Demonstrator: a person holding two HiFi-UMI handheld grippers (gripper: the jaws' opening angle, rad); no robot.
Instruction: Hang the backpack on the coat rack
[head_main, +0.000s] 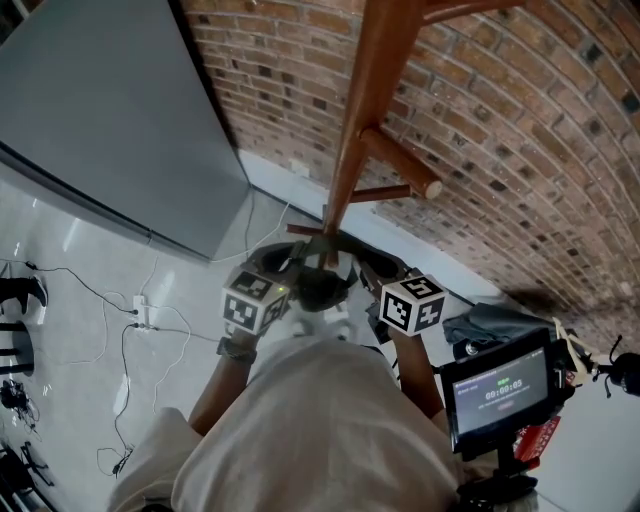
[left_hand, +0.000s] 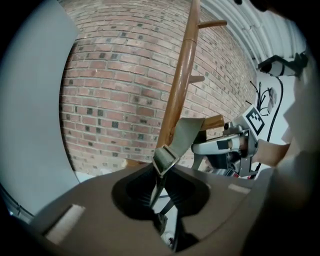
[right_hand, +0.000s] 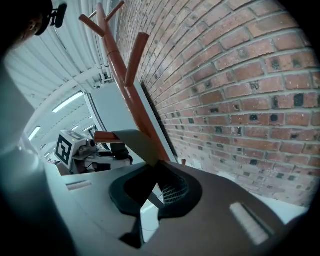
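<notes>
The wooden coat rack (head_main: 352, 150) rises in front of me against the brick wall, with pegs (head_main: 400, 165) sticking out. The backpack (head_main: 322, 292), dark and white, hangs between my two grippers right at the pole. My left gripper (left_hand: 159, 187) is shut on a grey-green strap (left_hand: 187, 131) just below its buckle (left_hand: 165, 159). My right gripper (right_hand: 150, 190) is shut on the other strap (right_hand: 131, 141), which runs up beside a low peg (right_hand: 100, 136). In the head view, the left gripper (head_main: 285, 262) and the right gripper (head_main: 375, 265) flank the pole. Most of the bag is hidden under my hands.
A large grey panel (head_main: 110, 110) leans on the brick wall (head_main: 520, 150) at the left. Cables and a power strip (head_main: 140, 312) lie on the pale floor. A stand with a small screen (head_main: 500, 390) is at my right, with a dark bundle (head_main: 490, 325) behind it.
</notes>
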